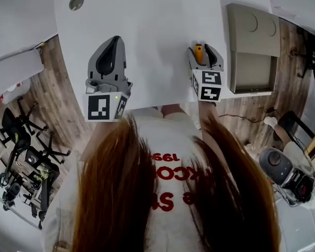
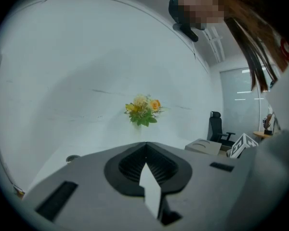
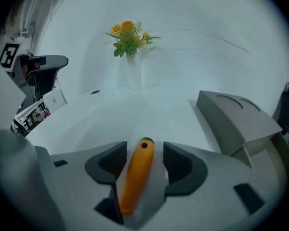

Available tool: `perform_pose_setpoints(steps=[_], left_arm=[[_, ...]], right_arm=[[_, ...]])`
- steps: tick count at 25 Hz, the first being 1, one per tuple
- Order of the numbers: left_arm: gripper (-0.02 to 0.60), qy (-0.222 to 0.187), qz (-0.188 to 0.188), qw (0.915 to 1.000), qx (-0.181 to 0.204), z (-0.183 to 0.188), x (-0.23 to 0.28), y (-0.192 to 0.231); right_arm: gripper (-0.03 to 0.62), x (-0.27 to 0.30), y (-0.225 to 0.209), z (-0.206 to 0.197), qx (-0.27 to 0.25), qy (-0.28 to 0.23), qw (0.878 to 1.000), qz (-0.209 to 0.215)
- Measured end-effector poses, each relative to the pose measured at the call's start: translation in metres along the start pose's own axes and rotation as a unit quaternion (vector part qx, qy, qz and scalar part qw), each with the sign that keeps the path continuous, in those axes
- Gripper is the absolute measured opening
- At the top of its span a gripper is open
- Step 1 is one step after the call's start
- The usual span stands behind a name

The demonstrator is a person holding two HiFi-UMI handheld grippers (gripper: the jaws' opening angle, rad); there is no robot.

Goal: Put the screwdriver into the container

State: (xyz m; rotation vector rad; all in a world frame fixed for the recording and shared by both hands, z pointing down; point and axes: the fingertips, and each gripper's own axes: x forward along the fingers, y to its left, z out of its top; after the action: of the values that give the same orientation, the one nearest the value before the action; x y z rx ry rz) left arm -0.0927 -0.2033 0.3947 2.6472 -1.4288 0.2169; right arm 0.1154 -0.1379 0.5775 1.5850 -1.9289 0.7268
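Lying between parted fingers (image 3: 180, 165) of right gripper (image 3: 143, 146) — screwdriver (image 3: 135, 177) | container (image 3: 231, 119) nearby on table (image 3: 149, 114)

Orange-handled screwdriver (image 3: 134, 179) lies between parted jaws of the right tool (image 3: 143, 154) — container (image 3: 236, 121) nearby.

One bench (image 1: 147, 14) carries one grey container (image 1: 252, 41) at its right edge and one bunch of flowers (image 3: 129, 38) at its far edge. One orange screwdriver (image 3: 135, 177). Two tongs: left tongs (image 1: 114, 40), right tongs (image 1: 202, 50).
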Motion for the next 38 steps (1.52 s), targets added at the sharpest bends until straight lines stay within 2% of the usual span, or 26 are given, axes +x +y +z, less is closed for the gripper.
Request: perform_pose_setpoints(steps=[2, 5, 6, 14, 19, 24, 30, 35, 38], left_arm=[[0.008, 0.001, -0.001, 1.0, -0.001, 0.0, 0.002, -0.001], [0.008, 0.004, -0.002, 1.0, -0.008, 0.003, 0.005, -0.005], [0.008, 0.003, -0.003, 1.0, -0.008, 0.004, 0.005, -0.006], [0.006, -0.011, 0.001, 0.9999, 0.002, 0.006, -0.006, 0.001], [0.006, -0.032, 0.005, 0.9994, 0.011, 0.022, -0.009, 0.003], [0.006, -0.066, 0.026, 0.9974, 0.015, 0.047, -0.014, 0.016], [0.008, -0.108, 0.042, 0.9931, 0.018, 0.078, -0.021, 0.025], [0.008, -0.138, 0.051, 0.9887, 0.024, 0.101, -0.027, 0.031], [0.008, -0.149, 0.051, 0.9871, 0.027, 0.112, -0.031, 0.032]], right_arm=[[0.233, 0.001, -0.001, 0.001, 0.001, -0.001, 1.0, -0.002], [0.141, -0.001, -0.001, 0.003, 0.005, -0.003, 1.0, -0.002], [0.135, -0.001, -0.002, 0.003, 0.006, -0.006, 1.0, -0.002], [0.129, -0.018, 0.005, 0.023, 0.01, -0.052, 0.998, 0.016], [0.127, -0.039, 0.008, 0.063, -0.003, -0.118, 0.992, 0.033], [0.126, -0.068, 0.008, 0.116, -0.027, -0.202, 0.978, 0.04], [0.124, -0.108, 0.015, 0.181, -0.05, -0.3, 0.951, 0.053], [0.124, -0.141, 0.029, 0.224, -0.072, -0.362, 0.927, 0.068], [0.124, -0.154, 0.036, 0.236, -0.077, -0.381, 0.919, 0.072]])
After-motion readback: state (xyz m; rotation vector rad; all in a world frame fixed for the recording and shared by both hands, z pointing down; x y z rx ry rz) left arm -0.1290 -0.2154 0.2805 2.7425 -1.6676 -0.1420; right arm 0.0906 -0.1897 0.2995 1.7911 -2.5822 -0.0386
